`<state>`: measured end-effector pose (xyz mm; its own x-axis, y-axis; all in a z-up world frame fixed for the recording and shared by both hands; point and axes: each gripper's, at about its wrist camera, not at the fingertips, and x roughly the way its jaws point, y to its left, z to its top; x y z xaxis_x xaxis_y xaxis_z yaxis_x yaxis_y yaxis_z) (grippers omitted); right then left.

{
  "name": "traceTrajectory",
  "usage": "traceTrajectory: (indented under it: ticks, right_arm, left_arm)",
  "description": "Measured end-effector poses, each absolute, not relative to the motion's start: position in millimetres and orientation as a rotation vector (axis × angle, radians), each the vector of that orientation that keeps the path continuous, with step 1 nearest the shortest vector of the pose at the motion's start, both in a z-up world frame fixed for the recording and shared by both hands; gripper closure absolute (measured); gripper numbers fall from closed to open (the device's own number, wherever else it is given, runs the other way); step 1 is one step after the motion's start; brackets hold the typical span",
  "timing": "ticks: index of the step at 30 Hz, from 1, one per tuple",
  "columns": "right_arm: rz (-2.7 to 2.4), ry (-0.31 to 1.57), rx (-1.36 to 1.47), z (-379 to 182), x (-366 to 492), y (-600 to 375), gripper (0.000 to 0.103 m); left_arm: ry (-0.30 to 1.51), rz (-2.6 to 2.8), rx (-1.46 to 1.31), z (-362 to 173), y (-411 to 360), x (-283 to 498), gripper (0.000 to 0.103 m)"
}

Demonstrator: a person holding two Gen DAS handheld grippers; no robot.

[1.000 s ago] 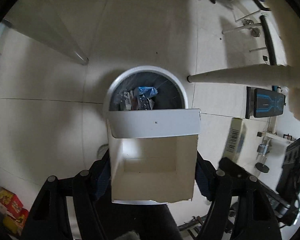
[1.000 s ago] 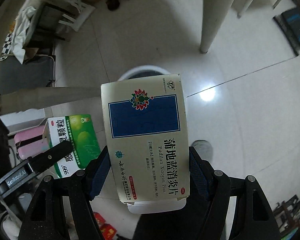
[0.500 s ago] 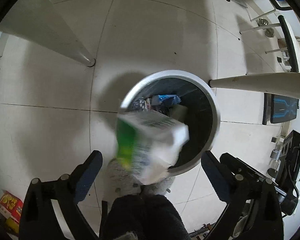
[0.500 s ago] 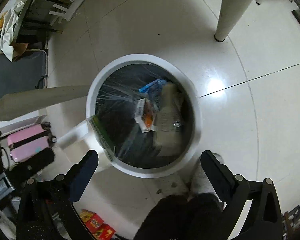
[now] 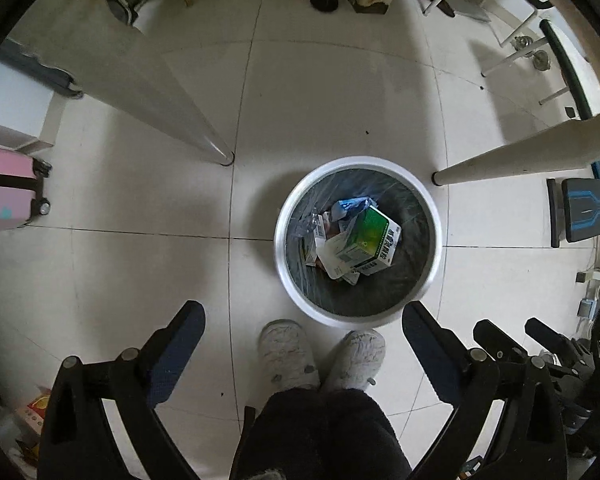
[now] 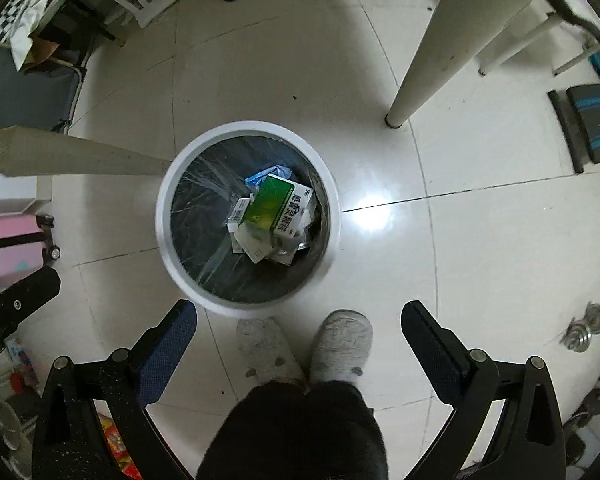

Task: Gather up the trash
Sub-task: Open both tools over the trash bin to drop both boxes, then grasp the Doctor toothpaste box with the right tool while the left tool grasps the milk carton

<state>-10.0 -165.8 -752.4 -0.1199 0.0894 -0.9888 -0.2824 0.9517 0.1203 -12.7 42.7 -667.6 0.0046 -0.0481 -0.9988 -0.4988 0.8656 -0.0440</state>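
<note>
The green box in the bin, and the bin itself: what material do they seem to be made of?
The green box looks like thin printed cardboard with a slightly glossy face: sharp folded edges, white sides with print. The bin seems smooth white plastic, judging by its even rounded rim; a thin dark plastic liner inside shows shiny creases.

Chinese characters, illegible, on the green box (image 5: 370, 242) in the bin (image 5: 284, 216).

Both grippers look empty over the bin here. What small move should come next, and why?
Probably lift both away to look for more trash: the left gripper and right gripper stand open and empty, and the green box already lies in the bin.
</note>
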Motion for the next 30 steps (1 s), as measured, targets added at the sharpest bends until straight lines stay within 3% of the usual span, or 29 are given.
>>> traceTrajectory:
  ticks: [9, 21, 30]
  right_arm:
    - [0.331, 1.605, -0.198, -646.6, -28.8, -173.6, 0.0]
    - [0.38, 1.544, -0.144, -456.7, -59.3, -176.3, 0.0]
    - [0.45, 1.456, -0.052, -342.7, -7.3, -153.1, 0.0]
  left_arm:
    - [1.502, 0.376, -0.399, -578.0, 24.3, -30.7, 0.002]
    - [1.405, 0.407, -0.304, -419.7, 16.3, -51.2, 0.002]
    - [1.259, 0.491, -0.301, -353.0, 45.0, 7.7, 0.002]
